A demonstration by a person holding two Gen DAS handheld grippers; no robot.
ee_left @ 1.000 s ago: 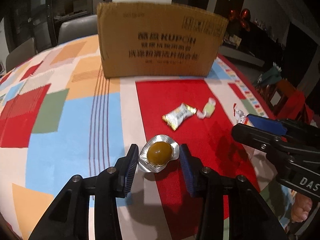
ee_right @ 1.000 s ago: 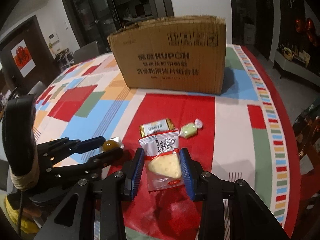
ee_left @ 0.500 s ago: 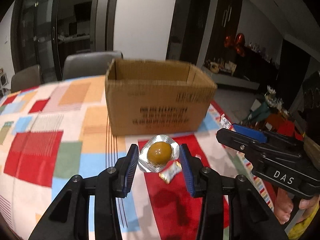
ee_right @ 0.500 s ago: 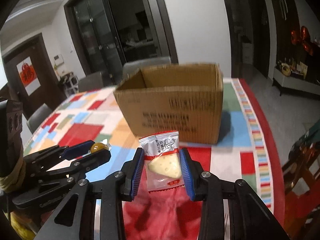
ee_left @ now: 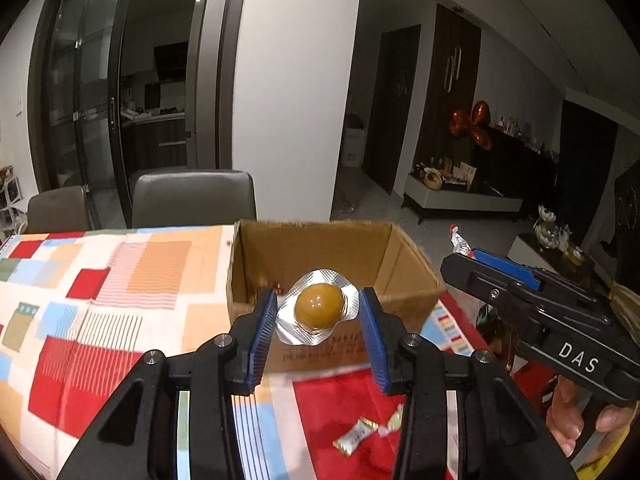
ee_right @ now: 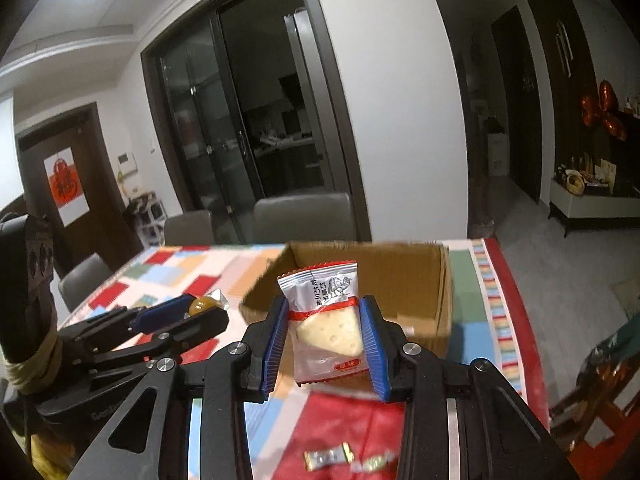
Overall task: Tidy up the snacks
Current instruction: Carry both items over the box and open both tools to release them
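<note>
My left gripper (ee_left: 318, 312) is shut on a foil-backed blister with an amber jelly (ee_left: 319, 306) and holds it in the air just before the open cardboard box (ee_left: 404, 260). My right gripper (ee_right: 325, 328) is shut on a white and red packet with a cheese-shaped wedge (ee_right: 328, 320), also raised in front of the box (ee_right: 444, 280). The left gripper with its jelly shows at the left of the right wrist view (ee_right: 200, 306); the right gripper shows at the right of the left wrist view (ee_left: 500, 272).
A gold-wrapped candy (ee_left: 356, 436) and a pale green candy (ee_left: 394, 420) lie on the red patch of the patchwork tablecloth (ee_left: 100, 320) below the grippers. Grey chairs (ee_left: 192, 200) stand behind the table. The table's right edge (ee_right: 516, 320) is close.
Both grippers have risen from the tabletop with their snacks and moved toward the box. The box's open top is now visible from above its near rim.
</note>
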